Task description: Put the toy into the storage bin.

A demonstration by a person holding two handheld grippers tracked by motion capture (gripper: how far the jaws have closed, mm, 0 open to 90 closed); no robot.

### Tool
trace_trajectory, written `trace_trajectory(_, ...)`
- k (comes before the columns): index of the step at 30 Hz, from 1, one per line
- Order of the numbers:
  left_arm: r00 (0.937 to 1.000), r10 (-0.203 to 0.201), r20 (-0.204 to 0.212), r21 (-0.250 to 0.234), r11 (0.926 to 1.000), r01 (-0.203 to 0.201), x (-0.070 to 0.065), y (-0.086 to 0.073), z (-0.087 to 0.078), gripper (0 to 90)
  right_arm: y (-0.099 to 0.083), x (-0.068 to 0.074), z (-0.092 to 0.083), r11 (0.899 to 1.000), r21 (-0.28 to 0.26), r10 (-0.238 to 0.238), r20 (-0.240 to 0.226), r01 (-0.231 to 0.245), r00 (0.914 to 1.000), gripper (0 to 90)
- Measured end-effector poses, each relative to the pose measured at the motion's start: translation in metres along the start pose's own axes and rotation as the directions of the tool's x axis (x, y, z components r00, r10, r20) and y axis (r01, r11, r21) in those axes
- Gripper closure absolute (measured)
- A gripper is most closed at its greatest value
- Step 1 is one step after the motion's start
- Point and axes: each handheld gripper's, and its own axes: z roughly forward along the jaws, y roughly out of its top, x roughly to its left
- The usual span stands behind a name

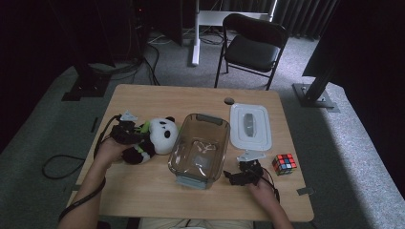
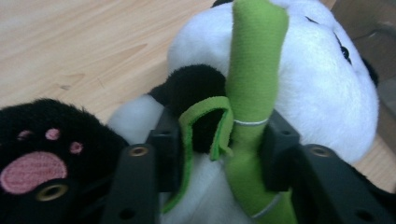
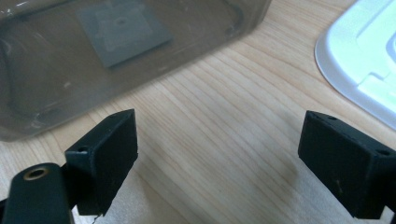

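High view: wooden table [image 1: 143,191] carries, largest first, a clear plastic container [image 1: 199,149] at centre, its white lid [image 1: 250,127] lying just beside it on the right, a panda plush [image 1: 155,137] to its left, and a colour cube [image 1: 284,163] near the right edge. Left gripper [image 1: 136,134] lies against the panda's body; left gripper view has both black jaws pressed on the plush, flanking the green bamboo stalk [image 2: 252,93] and green leaf [image 2: 205,126] at its chest, so a grip on the panda. Right gripper [image 1: 229,175] rests low between container and cube, jaws standing wide apart over bare wood [image 3: 219,140], holding nothing.
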Motion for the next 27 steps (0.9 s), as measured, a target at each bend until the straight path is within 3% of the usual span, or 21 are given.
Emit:
trace_trajectory(4,0.9999,0.012,-0.01,-0.009,0.9999,-0.012,-0.002,0.0,-0.002,67.8,0.003,0.004,-0.001,1.0,-0.011,-0.015,-0.005,0.015,0.9999,11.6)
trace_trajectory(8,0.9998,-0.021,0.003,-0.033,0.9992,0.021,-0.001,-0.001,-0.006,69.0,0.005,0.009,-0.001,0.999,-0.016,-0.037,-0.015,0.037,0.9992,11.6)
trace_trajectory(10,0.9983,-0.055,0.018,-0.052,0.9971,0.056,0.002,-0.001,-0.01,69.7,0.004,0.011,0.0,0.999,-0.016,-0.052,-0.022,0.052,0.9984,11.6)
trace_trajectory(16,0.9966,-0.082,0.011,-0.068,0.9943,0.082,0.004,0.003,-0.016,71.1,0.005,0.011,0.0,0.999,-0.043,-0.025,-0.085,0.021,0.9961,11.7)
trace_trajectory(20,0.9939,-0.109,0.014,-0.087,0.99,0.11,0.007,0.006,-0.021,71.2,0.007,0.014,0.002,0.999,-0.04,-0.039,-0.112,0.035,0.9929,11.7)
trace_trajectory(21,0.9909,-0.133,0.019,-0.103,0.9856,0.134,0.01,0.007,-0.024,71.3,0.007,0.017,0.004,0.998,-0.041,-0.053,-0.115,0.048,0.992,11.7)
trace_trajectory(26,0.9886,-0.15,0.011,-0.114,0.982,0.15,0.013,0.01,-0.029,71.1,0.009,0.019,0.007,0.998,-0.048,-0.049,-0.129,0.043,0.9904,11.7)
trace_trajectory(27,0.9846,-0.175,0.005,-0.128,0.9764,0.174,0.015,0.013,-0.033,71.1,0.01,0.02,0.008,0.998,-0.056,-0.047,-0.134,0.04,0.9898,11.7)
